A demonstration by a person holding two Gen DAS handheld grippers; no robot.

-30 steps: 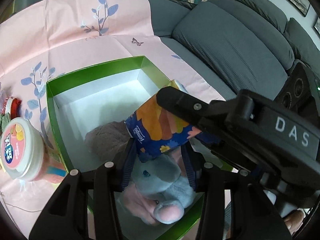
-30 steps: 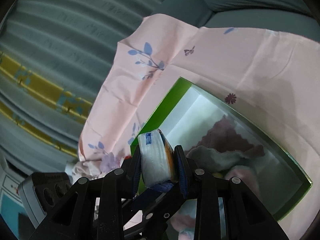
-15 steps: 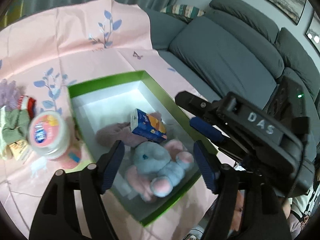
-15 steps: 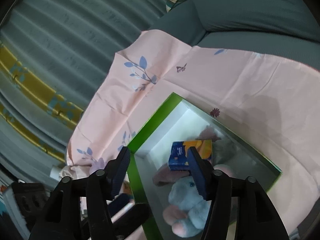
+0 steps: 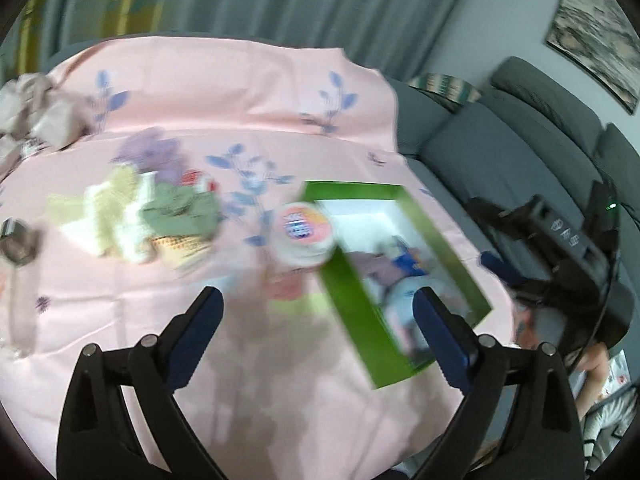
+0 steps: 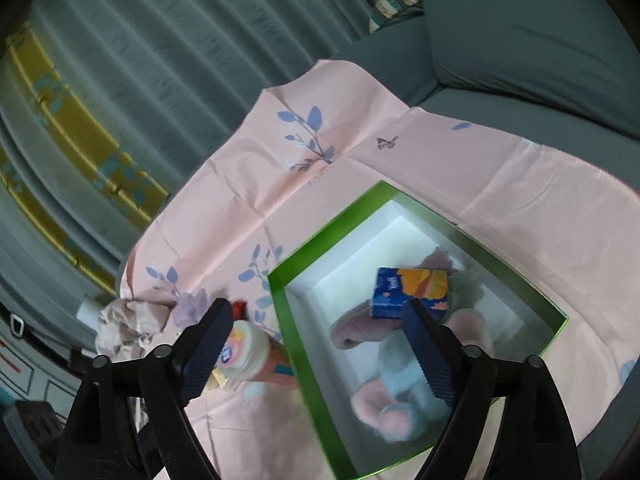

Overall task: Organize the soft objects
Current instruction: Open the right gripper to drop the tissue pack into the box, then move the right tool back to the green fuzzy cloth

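A green box (image 6: pixel 288 320) with a white inside stands on the pink floral cloth (image 6: pixel 320 168). In it lie a blue and orange tissue pack (image 6: pixel 412 292), a blue and pink plush elephant (image 6: pixel 400 396) and a mauve fluffy cloth (image 6: pixel 352 328). My right gripper (image 6: pixel 316 312) hovers above the box's near-left side, jaws opening wide, nothing between them. My left gripper (image 5: pixel 316 300) hangs over bare cloth left of the green box (image 5: pixel 352 312), jaws also opening and empty. A heap of green, cream and lilac soft cloths (image 5: pixel 132 208) lies further left, blurred.
A round tub with a pink lid (image 5: pixel 306 228) stands against the box's left corner. Crumpled beige fabric (image 5: pixel 36 112) lies at the far left, and a metal object (image 5: pixel 16 240) at the left edge. A grey sofa (image 6: pixel 520 40) borders the cloth. One right gripper finger (image 5: pixel 496 264) shows beyond the box.
The right gripper let go of the tissue pack, which now lies in the box, then opened and pulled up. The left gripper opened off the plush elephant and swung left, away from the box.
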